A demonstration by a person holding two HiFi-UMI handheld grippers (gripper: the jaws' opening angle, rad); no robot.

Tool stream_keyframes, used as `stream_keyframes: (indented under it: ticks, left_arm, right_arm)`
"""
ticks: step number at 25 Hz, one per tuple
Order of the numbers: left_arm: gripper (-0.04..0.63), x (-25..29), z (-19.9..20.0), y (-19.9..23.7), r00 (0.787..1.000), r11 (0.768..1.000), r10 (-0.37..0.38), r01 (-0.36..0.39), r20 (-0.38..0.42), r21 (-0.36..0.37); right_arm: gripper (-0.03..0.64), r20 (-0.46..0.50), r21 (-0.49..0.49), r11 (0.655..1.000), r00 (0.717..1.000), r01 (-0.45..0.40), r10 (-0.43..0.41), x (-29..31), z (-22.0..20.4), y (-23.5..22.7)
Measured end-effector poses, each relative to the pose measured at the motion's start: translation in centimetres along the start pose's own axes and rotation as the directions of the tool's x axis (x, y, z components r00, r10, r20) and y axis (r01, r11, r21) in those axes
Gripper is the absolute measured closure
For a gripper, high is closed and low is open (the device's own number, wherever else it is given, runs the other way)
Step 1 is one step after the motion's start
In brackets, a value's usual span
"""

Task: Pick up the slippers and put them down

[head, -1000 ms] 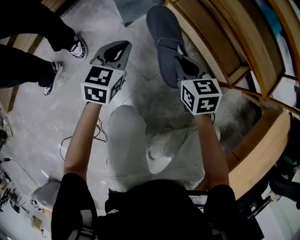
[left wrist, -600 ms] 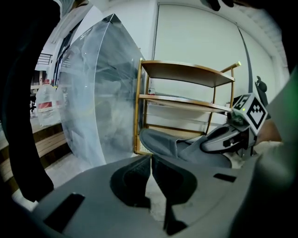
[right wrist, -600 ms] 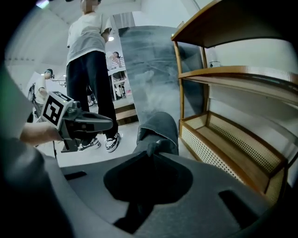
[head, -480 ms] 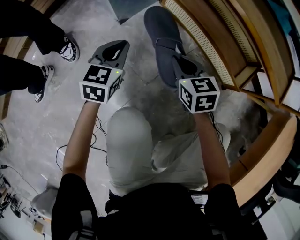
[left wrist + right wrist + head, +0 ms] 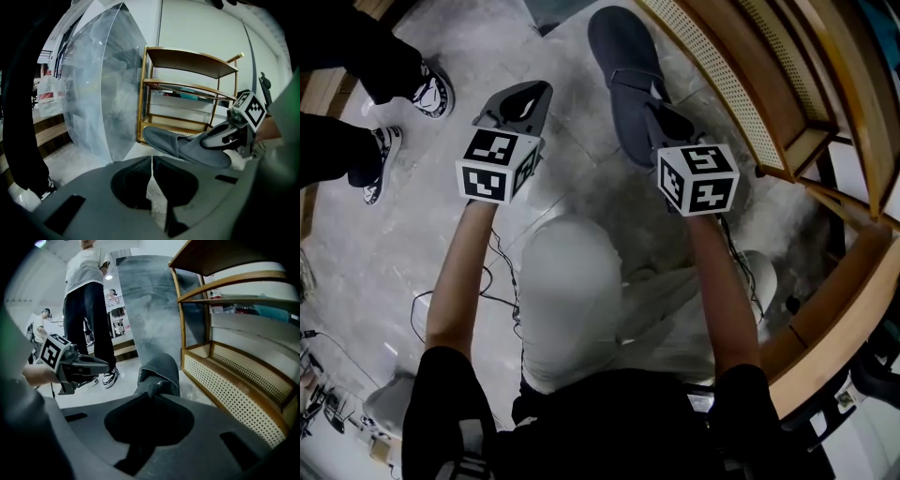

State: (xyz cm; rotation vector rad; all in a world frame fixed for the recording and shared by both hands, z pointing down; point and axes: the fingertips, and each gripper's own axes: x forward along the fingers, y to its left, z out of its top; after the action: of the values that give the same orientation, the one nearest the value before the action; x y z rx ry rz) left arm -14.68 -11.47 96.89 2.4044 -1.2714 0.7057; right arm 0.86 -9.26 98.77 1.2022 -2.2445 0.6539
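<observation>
One dark grey slipper hangs above the pale stone floor, toe pointing away from me. My right gripper is shut on its heel end; in the right gripper view the slipper runs forward from between the jaws. My left gripper hovers to the left of it, apart from the slipper. Its jaws are shut on nothing, meeting in a thin line. From the left gripper view the slipper shows side-on, level, with the right gripper clamped on it. I see no second slipper.
A wooden rack with a cane-mesh bottom shelf stands close on the right. A bystander's black-and-white sneakers are at the far left. A clear plastic sheet stands ahead. Cables lie on the floor near my knee.
Both grippers have sunk toward the floor, the slipper going down with the right one. The bystander's feet have shifted a little. Neither grip has changed.
</observation>
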Motion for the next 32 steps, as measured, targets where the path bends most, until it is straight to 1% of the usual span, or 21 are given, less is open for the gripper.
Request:
stream_keyframes:
  ticks: [5, 12, 15, 21, 25, 29, 32]
  left_arm:
    - [0.583, 0.9, -2.0, -0.3, 1.0, 1.0, -0.006, 0.006, -0.018, -0.007]
    - [0.583, 1.3, -4.9, 0.6, 0.999, 1.0, 0.014, -0.015, -0.032, -0.027]
    - [0.583, 1.7, -6.5, 0.7, 0.998, 0.999, 0.02, -0.022, -0.051, -0.042]
    - [0.583, 2.6, -9.9, 0.1, 0.994, 0.997, 0.003, -0.011, -0.113, -0.07]
    - [0.583, 3.2, -11.9, 0.1, 0.991, 0.997, 0.008, -0.018, -0.136, -0.07]
    - [0.583, 4.0, -13.7, 1.0, 0.991, 0.997, 0.033, -0.041, -0.13, -0.062]
    - [0.583, 4.3, -14.7, 0.8, 0.989, 0.997, 0.028, -0.038, -0.148, -0.062]
  right_arm:
    - [0.598, -0.015, 0.029, 1.0, 1.0, 0.001, 0.0, 1.3, -1.8, -0.4]
    - [0.598, -0.052, 0.056, 0.998, 0.999, 0.004, -0.001, 3.3, -4.8, 0.0]
    - [0.598, -0.064, 0.069, 0.998, 0.998, -0.003, 0.008, 4.2, -5.9, 0.2]
    - [0.595, -0.097, 0.081, 0.996, 0.995, -0.023, 0.031, 5.7, -8.9, 0.1]
    - [0.594, -0.133, 0.099, 0.995, 0.991, -0.019, 0.032, 6.4, -11.1, -0.3]
    - [0.589, -0.172, 0.096, 0.995, 0.985, -0.019, 0.035, 7.3, -12.9, -0.3]
    - [0.586, -0.192, 0.107, 0.994, 0.98, -0.022, 0.042, 7.7, -14.2, -0.3]
